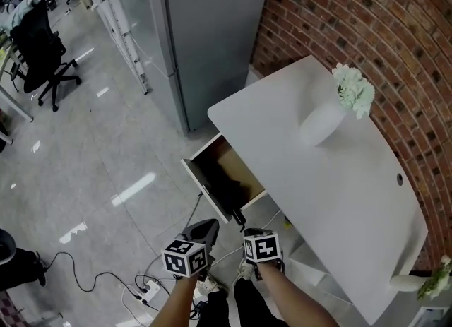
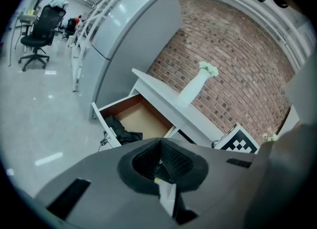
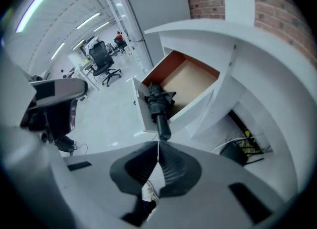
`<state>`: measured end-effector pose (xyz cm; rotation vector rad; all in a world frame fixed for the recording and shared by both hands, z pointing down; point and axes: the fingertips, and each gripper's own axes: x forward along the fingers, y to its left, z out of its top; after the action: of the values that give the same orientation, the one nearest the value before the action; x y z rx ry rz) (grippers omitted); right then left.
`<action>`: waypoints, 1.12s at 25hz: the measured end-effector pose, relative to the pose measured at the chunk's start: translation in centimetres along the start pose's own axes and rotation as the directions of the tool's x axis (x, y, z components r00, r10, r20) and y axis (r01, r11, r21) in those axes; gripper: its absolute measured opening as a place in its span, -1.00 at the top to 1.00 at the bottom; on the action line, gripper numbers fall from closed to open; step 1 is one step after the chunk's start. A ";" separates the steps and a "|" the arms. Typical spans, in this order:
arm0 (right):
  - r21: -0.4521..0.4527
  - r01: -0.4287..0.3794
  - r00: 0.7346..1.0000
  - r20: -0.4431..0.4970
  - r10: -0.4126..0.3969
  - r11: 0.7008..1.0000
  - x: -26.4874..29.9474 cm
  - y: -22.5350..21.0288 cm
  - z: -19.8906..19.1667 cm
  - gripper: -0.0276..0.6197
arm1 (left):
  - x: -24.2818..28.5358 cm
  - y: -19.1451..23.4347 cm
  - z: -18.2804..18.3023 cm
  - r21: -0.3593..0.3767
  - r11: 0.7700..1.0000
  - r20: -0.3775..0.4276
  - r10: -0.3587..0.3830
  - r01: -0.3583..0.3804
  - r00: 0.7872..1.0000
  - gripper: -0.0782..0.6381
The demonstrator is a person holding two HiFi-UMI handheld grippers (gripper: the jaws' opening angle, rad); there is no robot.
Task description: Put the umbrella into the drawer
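The task is judged to be nearly done. The folded black umbrella (image 3: 157,102) is already laid in the open drawer (image 1: 236,157) under the white tabletop (image 1: 339,177), bunched against the inside of the drawer's front panel. It is not fully inside, however: in the right gripper view its handle end is seen propped over the top edge of the front panel and sticking out toward the camera. What is probably left is for that end to be tipped or pushed in so that the umbrella lies wholly within the drawer. Whether the drawer is also meant to be shut is not settled by the task.

The umbrella is held by neither tool. The jaws of the left gripper (image 2: 159,161) are closed together with nothing between them, and it is held back from the drawer, with the umbrella well ahead and to its left. The jaws of the right gripper (image 3: 158,166) are likewise pressed together and empty. The protruding handle is seen just beyond their tips, almost in line with them but apart from them.
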<state>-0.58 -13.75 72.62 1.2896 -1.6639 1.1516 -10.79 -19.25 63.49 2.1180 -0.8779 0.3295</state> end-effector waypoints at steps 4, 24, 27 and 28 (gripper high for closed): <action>-0.061 0.000 0.997 0.082 0.005 0.998 -3.7 1.4 0.8 0.86 | -1.8 -1.2 0.7 -0.029 1.000 0.032 -0.002 0.003 0.999 0.76; -0.293 -0.134 0.955 0.219 0.203 0.947 -19.6 10.5 -3.6 0.86 | -11.1 -9.5 -0.9 0.022 0.985 0.080 0.168 -0.171 0.983 0.76; -0.304 -0.171 0.949 0.203 0.239 0.937 -21.0 11.1 -4.8 0.86 | -11.9 -11.4 -2.1 0.035 0.982 0.062 0.181 -0.183 0.982 0.76; -0.315 -0.180 0.947 0.200 0.251 0.932 -21.4 11.1 -4.8 0.86 | -12.0 -11.9 -2.4 0.047 0.981 0.058 0.183 -0.186 0.981 0.76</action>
<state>-6.28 -1.20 52.28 1.1060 -2.1097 0.8514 -11.11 -6.49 52.16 2.1053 -1.1124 0.3963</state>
